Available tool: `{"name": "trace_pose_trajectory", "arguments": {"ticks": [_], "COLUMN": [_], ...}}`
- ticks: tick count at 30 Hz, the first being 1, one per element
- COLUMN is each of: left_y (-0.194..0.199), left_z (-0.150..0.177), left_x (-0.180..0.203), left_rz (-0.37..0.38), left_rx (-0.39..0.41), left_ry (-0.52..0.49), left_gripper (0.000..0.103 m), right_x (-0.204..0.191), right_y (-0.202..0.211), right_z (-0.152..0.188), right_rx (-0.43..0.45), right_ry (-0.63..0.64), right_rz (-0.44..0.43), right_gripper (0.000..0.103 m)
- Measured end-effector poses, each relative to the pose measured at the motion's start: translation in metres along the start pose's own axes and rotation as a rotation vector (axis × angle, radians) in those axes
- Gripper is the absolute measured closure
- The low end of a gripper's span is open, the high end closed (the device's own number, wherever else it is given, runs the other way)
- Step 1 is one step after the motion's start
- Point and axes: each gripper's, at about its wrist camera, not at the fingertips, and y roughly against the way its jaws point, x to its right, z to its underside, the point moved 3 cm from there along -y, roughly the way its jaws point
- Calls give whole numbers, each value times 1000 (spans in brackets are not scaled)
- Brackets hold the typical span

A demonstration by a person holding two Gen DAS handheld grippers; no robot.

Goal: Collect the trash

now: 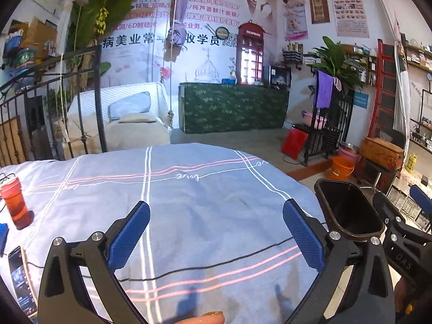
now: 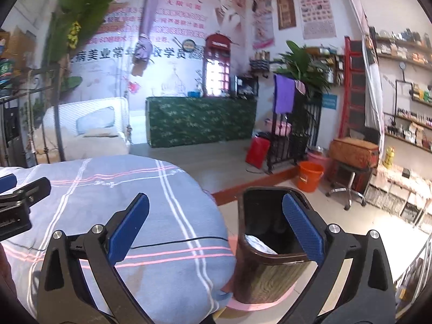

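Observation:
A wood-grain trash bin (image 2: pixel 270 278) with a dark inside stands on the floor against the bed's right edge. White crumpled trash (image 2: pixel 259 243) lies inside it. My right gripper (image 2: pixel 216 197) is open wide, its left finger over the bed and its right finger over the bin's mouth, holding nothing. My left gripper (image 1: pixel 216 205) hangs open and empty over the blue-grey striped bedsheet (image 1: pixel 189 167). The same bin (image 1: pixel 324 202) shows at its right. No loose trash shows on the sheet between the fingers.
On the bed's left side stand an orange bottle (image 1: pixel 14 202) and a phone (image 1: pixel 21 280); a black cable (image 1: pixel 202 267) crosses the sheet. An orange bucket (image 2: pixel 309 175), a stool (image 2: pixel 348 186) and a black rack (image 2: pixel 294 140) stand on the floor beyond the bin.

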Motion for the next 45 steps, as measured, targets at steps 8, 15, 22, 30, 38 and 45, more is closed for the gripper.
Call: {"name": "trace_pose_trajectory", "arguments": {"ticks": [8, 15, 22, 30, 38, 45], "left_y": [18, 26, 27, 29, 30, 30], "left_z": [4, 8, 8, 9, 9, 9], "left_x": [-7, -9, -7, -8, -7, -6], "left_rz": [0, -1, -2, 1, 0, 6], "left_rx": [42, 68, 76, 78, 79, 83], "left_ry": [13, 21, 21, 22, 20, 18], "left_gripper": [6, 6, 6, 6, 6, 6], "right_x": [-4, 5, 3, 3, 4, 4], "right_y": [23, 30, 30, 30, 29, 29], "right_z": [3, 3, 6, 6, 9, 9], "right_rx": [14, 30, 25, 20, 13, 14], "right_ry": [19, -22, -23, -21, -23, -26], "right_rz": [-15, -10, -13, -18, -20, -21], "right_gripper": [6, 6, 6, 6, 6, 6]}}
